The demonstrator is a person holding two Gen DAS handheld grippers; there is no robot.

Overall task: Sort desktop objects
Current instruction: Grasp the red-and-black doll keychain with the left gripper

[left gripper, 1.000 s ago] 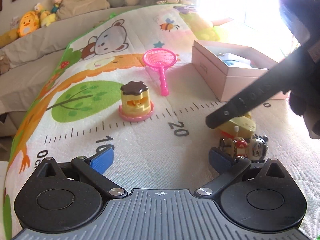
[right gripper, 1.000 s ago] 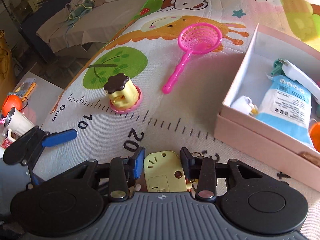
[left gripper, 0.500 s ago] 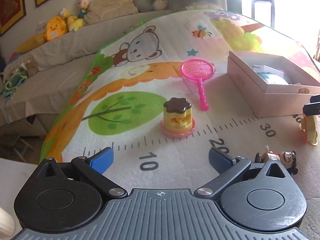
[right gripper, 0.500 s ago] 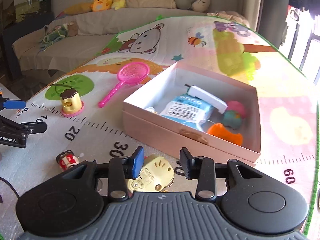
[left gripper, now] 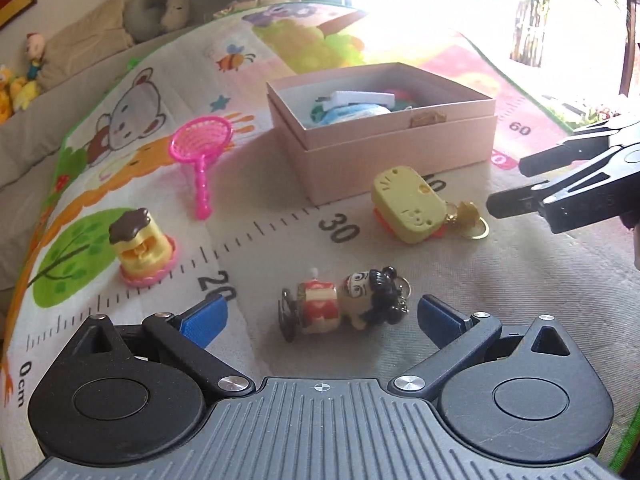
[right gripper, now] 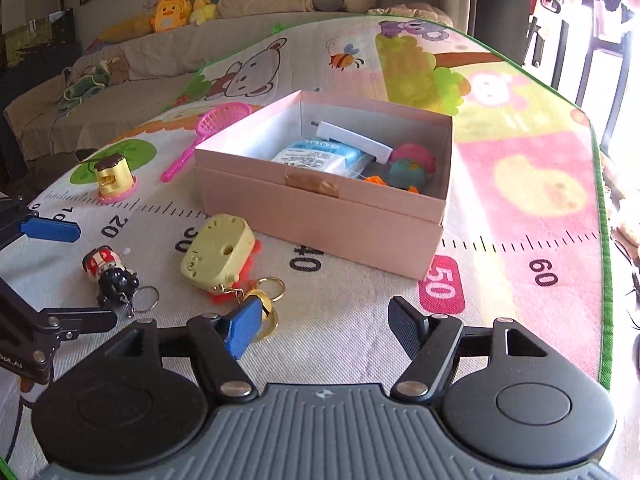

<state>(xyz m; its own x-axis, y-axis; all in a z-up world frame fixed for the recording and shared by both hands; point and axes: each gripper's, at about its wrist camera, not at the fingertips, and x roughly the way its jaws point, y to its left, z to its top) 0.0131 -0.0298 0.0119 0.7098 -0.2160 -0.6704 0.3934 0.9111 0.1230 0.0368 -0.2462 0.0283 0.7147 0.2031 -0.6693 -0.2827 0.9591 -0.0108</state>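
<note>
While the right gripper [right gripper: 320, 328] hovers near the play mat's [right gripper: 520, 208] front edge, its jaws are opening and nothing lies between them. The left gripper [left gripper: 320, 320] stands released, a small doll keychain [left gripper: 348, 308] lying between its spread fingers, untouched. Just beyond, the yellow toy keychain [right gripper: 218, 256] rests on the mat beside the ruler print. Farther in, the pink box [right gripper: 320, 208] sits open, holding several items. A pudding toy [left gripper: 138, 248] and pink net [left gripper: 202, 152] lie toward the left edge.
</note>
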